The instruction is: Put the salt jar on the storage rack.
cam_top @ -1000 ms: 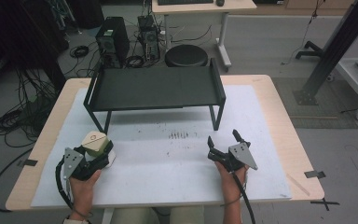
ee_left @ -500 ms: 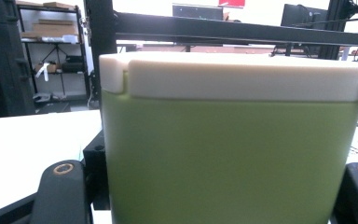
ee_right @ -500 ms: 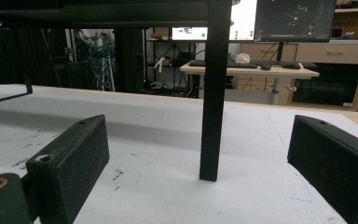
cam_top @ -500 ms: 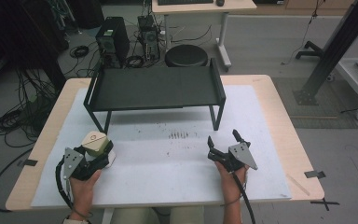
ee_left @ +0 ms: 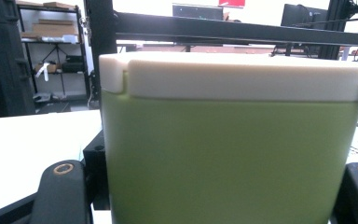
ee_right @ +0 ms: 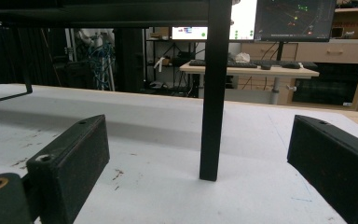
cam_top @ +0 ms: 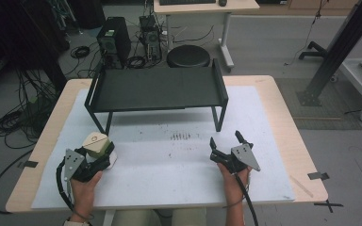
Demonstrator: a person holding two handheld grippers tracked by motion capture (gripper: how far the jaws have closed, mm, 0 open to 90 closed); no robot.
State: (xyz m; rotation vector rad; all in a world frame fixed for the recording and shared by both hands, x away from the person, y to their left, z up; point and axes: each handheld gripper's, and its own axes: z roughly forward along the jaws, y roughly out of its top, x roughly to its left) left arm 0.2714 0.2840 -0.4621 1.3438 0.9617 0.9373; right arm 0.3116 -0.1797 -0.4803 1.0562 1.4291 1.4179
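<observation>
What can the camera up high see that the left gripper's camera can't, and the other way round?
The high view shows the open right gripper, the whole black rack and the table's edge.

The left gripper view shows the container's green body close up, with a jaw at each side.

Both show the container with its white lid, held by the left gripper, and the rack behind it.

High view looks down and forward over the table (cam_top: pixel 273 117). Left gripper view sits close against the green container (ee_left: pixel 233 158). Right gripper view looks low, sharing the black rack (cam_top: pixel 155 89) leg (ee_right: pixel 213 93).
</observation>
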